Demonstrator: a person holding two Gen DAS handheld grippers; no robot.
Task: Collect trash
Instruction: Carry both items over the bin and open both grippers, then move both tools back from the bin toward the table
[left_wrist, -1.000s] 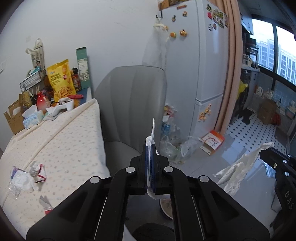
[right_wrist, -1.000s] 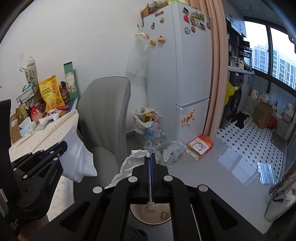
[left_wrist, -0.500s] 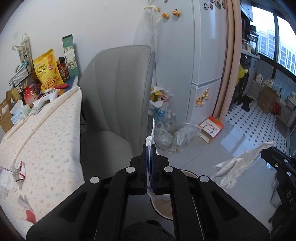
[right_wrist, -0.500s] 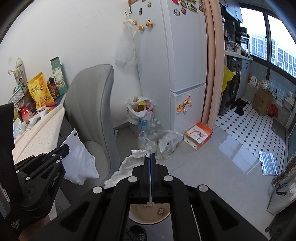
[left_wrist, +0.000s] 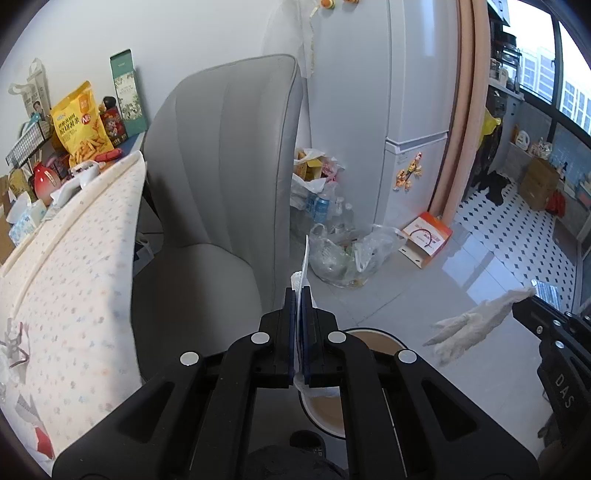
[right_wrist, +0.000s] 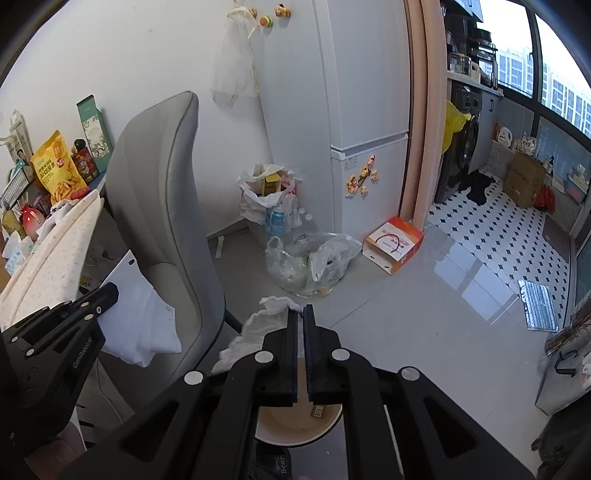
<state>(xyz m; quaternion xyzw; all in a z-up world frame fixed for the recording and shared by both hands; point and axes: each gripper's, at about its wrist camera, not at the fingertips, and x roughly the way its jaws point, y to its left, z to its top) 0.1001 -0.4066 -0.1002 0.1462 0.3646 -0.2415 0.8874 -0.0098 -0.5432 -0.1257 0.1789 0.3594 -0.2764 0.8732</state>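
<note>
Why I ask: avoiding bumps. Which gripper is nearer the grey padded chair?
Left. The left gripper hangs right beside the grey padded chair seat; the right gripper, fingers just opened, is farther right above the round tan bin.

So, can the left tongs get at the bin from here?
Probably yes. The open bin lies just below the left tongs, with nothing between; the grey chair stands aside. They are shut on a white wrapper.

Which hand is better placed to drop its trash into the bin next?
Right. The right gripper hangs centred over the bin, jaws just opening around its tissue; the left gripper, shut on a wrapper, sits off-centre.
</note>
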